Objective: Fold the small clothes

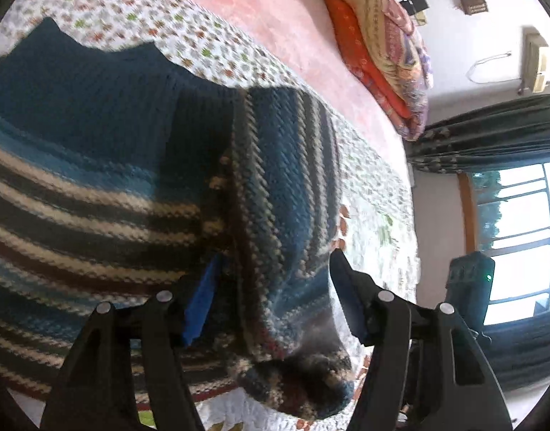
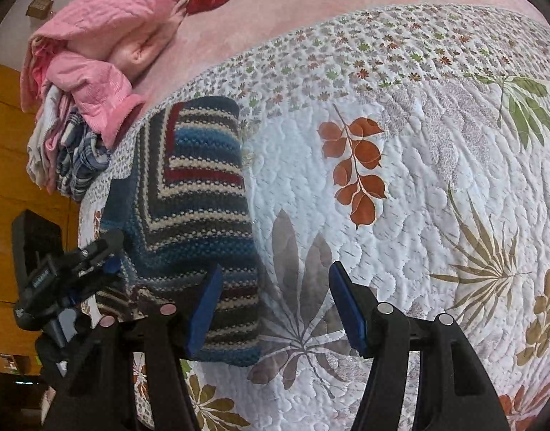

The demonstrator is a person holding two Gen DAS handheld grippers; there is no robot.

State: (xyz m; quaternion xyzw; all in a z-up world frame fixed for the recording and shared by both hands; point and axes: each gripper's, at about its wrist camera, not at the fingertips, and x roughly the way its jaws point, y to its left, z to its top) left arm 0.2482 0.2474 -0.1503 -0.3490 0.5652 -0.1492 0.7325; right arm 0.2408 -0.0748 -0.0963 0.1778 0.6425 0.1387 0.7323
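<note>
Closest to you, your left gripper (image 1: 275,294) has its blue-padded jaws spread wide, straddling a raised fold of the thick striped knitted sweater in blue, cream, dark grey and maroon (image 1: 138,179); nothing is pinched yet. Your right gripper (image 2: 275,305) is likewise wide and empty, hovering over the white quilted bedspread printed with leaves (image 2: 418,215), just beside the sweater's (image 2: 196,194) right edge. The sweater lies on the bedspread, partly folded. It looks soft, bulky and springy, so it may slump or unfold; judge a grip at a doubled edge or corner. Farther off, a heap of pink and checked clothes (image 2: 95,72) sits on the pink blanket (image 2: 311,7). No containers are visible.
</note>
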